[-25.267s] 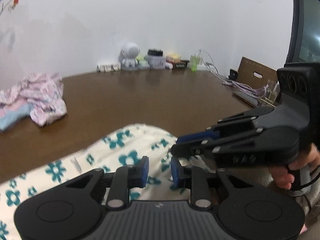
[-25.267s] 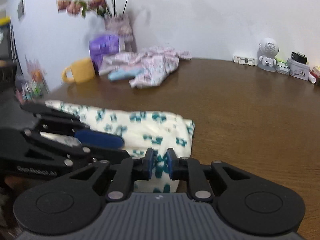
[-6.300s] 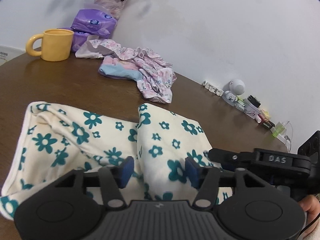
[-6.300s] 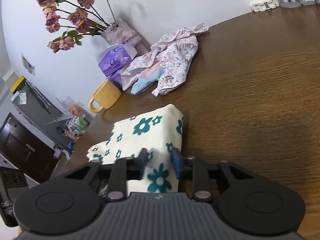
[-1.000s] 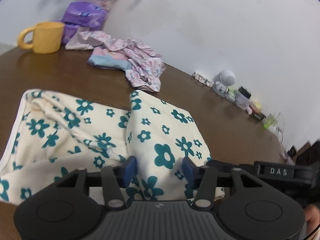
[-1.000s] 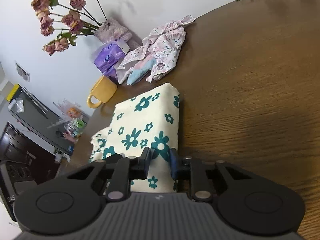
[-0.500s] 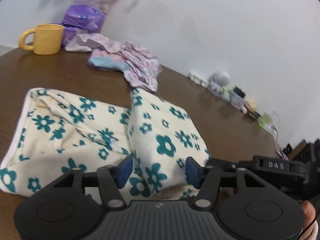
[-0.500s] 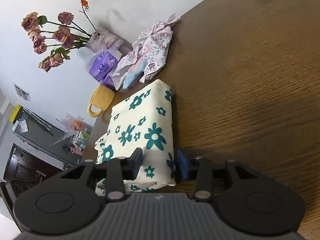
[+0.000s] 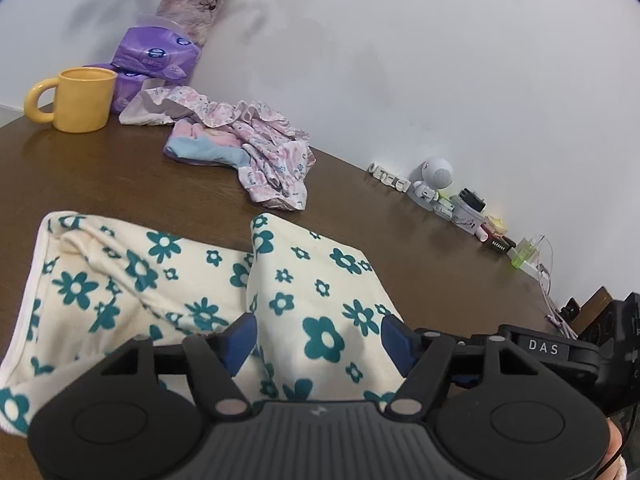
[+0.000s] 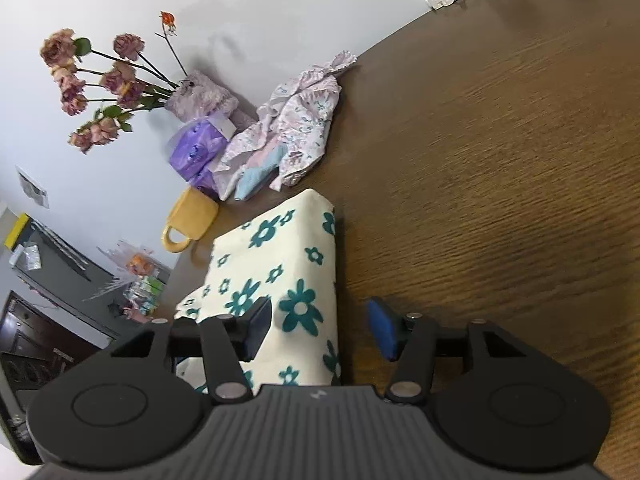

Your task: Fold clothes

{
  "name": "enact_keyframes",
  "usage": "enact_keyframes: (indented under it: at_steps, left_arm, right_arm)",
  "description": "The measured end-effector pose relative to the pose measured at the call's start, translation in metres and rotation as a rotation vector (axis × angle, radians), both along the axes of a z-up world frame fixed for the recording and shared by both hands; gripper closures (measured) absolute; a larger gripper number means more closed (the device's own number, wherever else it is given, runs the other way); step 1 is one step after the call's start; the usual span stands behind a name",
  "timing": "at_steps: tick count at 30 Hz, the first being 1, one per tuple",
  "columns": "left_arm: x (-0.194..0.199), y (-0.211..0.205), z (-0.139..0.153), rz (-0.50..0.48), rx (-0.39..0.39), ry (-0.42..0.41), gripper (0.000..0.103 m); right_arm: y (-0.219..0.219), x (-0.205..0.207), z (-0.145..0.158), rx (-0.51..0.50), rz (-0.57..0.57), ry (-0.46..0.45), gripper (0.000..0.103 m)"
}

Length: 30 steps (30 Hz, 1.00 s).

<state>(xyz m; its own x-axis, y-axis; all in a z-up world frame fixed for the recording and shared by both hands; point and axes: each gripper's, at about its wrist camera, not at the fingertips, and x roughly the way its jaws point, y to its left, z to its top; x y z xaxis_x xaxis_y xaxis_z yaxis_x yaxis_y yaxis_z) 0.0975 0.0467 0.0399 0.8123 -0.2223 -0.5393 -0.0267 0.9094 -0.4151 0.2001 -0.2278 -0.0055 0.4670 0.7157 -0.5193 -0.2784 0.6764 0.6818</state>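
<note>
Cloth, a flowered garment (image 9: 168, 280), lies on the near desk (image 9: 120, 184), right half doubled over the left. Left gripper (image 9: 318, 340) and right gripper (image 10: 316, 330) hover with jaws wide, holding nothing. Likely between folds; the pink clothes (image 9: 256, 152) sit crumpled far off.

brown table (image 9: 120, 184), floral garment (image 9: 312, 280), mug (image 9: 82, 98)

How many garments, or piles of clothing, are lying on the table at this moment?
2. The cream floral garment lies folded near both open grippers; the pink crumpled clothes sit farther back beside the purple tissue packs. That pile may hold more than one piece.
</note>
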Motion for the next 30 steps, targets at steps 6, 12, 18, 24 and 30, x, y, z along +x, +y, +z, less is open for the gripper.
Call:
enact_keyframes:
  at_steps: [6,12,18,24,30]
  left_arm:
    - [0.016,0.001,-0.006,-0.012,0.0,0.032,0.036]
    - [0.019,0.006,-0.011,-0.012,-0.021,0.043,0.053]
    - [0.018,0.014,-0.012,0.027,-0.07,0.046,0.058]
    - [0.02,0.016,-0.015,0.05,-0.066,0.049,0.044]
    - [0.018,0.009,-0.012,0.028,-0.034,0.032,0.054]
  right_arm:
    - [0.011,0.003,0.002,-0.028,-0.001,-0.02,0.056]
    - [0.014,0.004,0.001,0.002,0.032,-0.004,0.074]
    - [0.014,0.004,-0.003,0.021,0.039,0.011,0.076]
    - [0.01,0.005,-0.004,0.045,0.014,0.024,0.057]
    - [0.02,0.003,0.003,-0.007,0.027,-0.027,0.076]
